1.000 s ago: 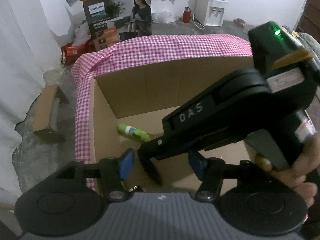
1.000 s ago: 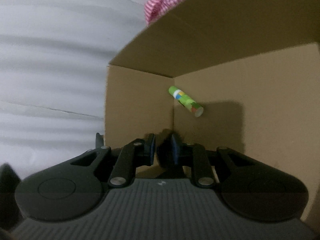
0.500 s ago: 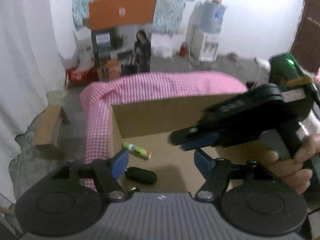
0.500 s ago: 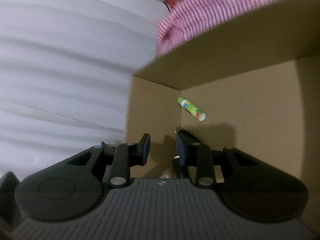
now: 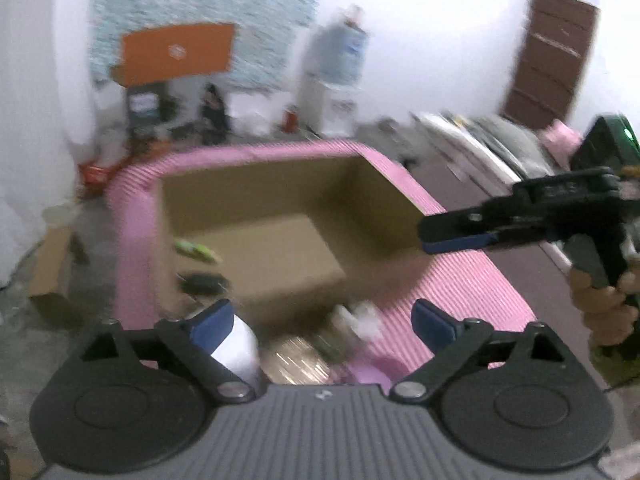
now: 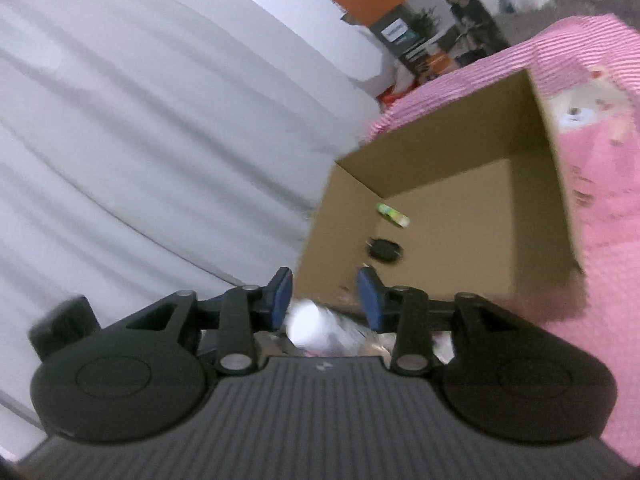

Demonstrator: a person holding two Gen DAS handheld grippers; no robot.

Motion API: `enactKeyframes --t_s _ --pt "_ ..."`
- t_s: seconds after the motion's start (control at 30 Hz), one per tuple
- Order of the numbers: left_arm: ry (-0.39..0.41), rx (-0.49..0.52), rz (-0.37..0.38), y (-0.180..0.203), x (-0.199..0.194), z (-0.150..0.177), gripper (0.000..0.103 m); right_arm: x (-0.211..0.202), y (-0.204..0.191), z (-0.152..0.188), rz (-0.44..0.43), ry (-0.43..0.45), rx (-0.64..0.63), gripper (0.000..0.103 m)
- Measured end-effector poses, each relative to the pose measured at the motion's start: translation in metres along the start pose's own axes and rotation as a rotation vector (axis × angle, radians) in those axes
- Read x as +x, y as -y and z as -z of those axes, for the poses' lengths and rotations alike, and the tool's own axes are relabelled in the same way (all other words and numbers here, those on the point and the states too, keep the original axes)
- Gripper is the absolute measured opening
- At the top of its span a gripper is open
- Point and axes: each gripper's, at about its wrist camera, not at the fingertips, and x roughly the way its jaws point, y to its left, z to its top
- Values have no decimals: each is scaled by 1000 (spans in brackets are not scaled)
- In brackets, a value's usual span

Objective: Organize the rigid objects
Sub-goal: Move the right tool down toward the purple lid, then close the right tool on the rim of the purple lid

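Two things lay in the box point(image 5: 384, 192) toward its left wall: a green tube point(image 5: 196, 249) and, nearer, a dark object point(image 5: 204, 283), apart from each other. Pink checked cloth point(image 5: 472, 280) surrounded the box. Nearest me, the left gripper point(image 5: 322, 322) had just been opening and stood wide, empty. Further right, the right gripper point(image 6: 325, 294), gripped by a hand point(image 5: 604, 312), had also been opening, its jaws moderately apart, nothing between them.
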Motion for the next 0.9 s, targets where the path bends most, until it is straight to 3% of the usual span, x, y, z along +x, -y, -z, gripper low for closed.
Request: enactKeyframes --t_s 0.17,0.37,0.57,0.8,0.9 --pt "-141 116 78 41 41 31 97 19 18 57 161 -64 -41 45" --pt "-218 200 64 59 87 58 96 53 28 87 347 -159 -168 45" --pt "-247 238 16 67 114 61 96 84 36 94 391 -246 -254 43" --pt "-275 275 -16 73 131 62 94 97 38 89 408 -304 -310 16" --pt "-286 278 -7 76 136 63 94 94 42 89 414 -302 -314 13"
